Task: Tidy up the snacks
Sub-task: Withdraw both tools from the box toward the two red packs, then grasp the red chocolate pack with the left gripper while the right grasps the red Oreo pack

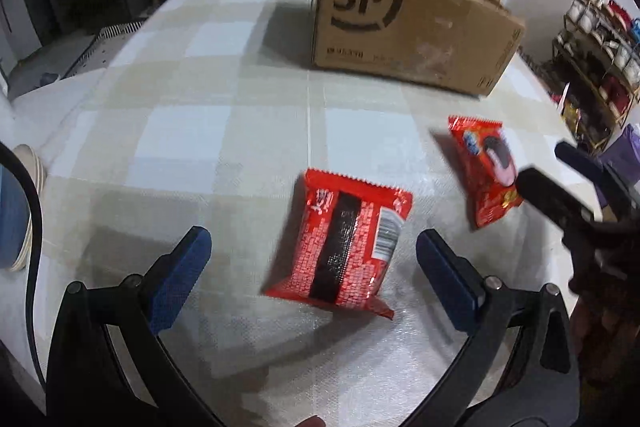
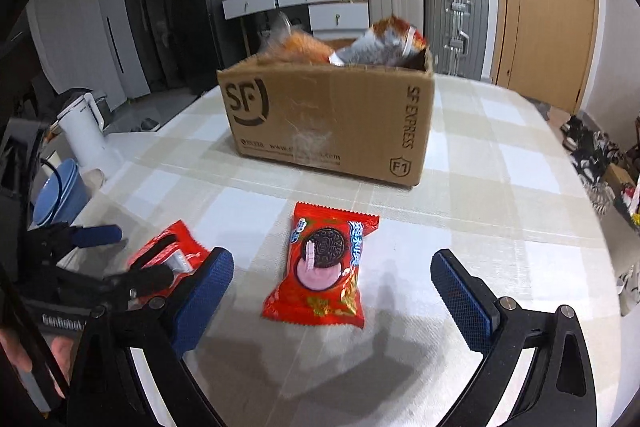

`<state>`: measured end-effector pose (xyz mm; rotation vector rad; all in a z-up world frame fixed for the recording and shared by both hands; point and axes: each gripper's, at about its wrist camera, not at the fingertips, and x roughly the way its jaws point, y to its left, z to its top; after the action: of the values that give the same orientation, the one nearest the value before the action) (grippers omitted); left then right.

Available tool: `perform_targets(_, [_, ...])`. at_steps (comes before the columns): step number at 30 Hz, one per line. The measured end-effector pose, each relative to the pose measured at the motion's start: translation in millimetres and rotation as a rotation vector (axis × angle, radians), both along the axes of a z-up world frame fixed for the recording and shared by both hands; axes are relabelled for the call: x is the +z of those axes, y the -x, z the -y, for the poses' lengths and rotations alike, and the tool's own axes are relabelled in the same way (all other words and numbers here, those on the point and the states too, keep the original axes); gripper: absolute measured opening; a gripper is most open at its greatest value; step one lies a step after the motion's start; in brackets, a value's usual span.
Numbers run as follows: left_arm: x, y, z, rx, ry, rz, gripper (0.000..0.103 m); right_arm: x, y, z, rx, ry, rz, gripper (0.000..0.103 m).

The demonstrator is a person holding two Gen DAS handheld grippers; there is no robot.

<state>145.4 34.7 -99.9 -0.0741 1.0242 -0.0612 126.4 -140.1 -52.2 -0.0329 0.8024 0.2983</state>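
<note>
Two red snack packets lie flat on the checked tablecloth (image 2: 500, 187), and one cardboard box (image 2: 332, 119) stands beyond them, farther back on the table.

Going left to right in the right wrist view: the left gripper (image 2: 120, 255) reaches in from the left edge, its two fingers spread wide on either side of the first packet (image 2: 168, 251), which lies printed-back up. In the left wrist view this packet (image 1: 344, 247) sits between the blue pads (image 1: 180, 279), with clear tablecloth on both sides; nothing is held.

Next comes the second packet (image 2: 324, 267), face up, showing a dark sandwich cookie. It lies just beside the first, the two apart. The right gripper (image 2: 332, 303) hangs over it, jaws wide open and holding nothing, the packet centred between the pads.

The box carries an SF logo and is open at the top. At least two bags poke out: one orange bag (image 2: 300, 47) on the left, one crumpled silver-and-red bag (image 2: 380, 47) on the right.
</note>
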Motion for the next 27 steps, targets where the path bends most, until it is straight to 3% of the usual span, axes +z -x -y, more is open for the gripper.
perform_targets(5, [-4, -11, 3, -0.007, -0.056, 0.002, 0.099, -11, -16, -7, -0.002, 0.039, -0.023, 0.101])
perform_targets(8, [-6, -13, -1, -0.02, 0.021, -0.008, 0.08, -20, -20, -8, -0.004, 0.047, -0.056, 0.101])
perform_targets(9, [-8, -14, -1, -0.023, 0.034, -0.02, 0.079, -23, -22, -8, -0.004, 0.041, -0.067, 0.101])
perform_targets(15, [-11, -10, 14, -0.085, -0.02, -0.022, 0.059, -25, -29, -10, -0.014, 0.03, -0.09, 0.101])
perform_targets(19, [-10, -8, 10, -0.047, -0.01, -0.012, 0.046, -26, -32, -13, -0.017, 0.039, -0.096, 0.101])
perform_targets(27, [-10, -4, 11, -0.063, -0.021, 0.002, 0.042, -33, -35, -12, -0.045, 0.038, -0.133, 0.101])
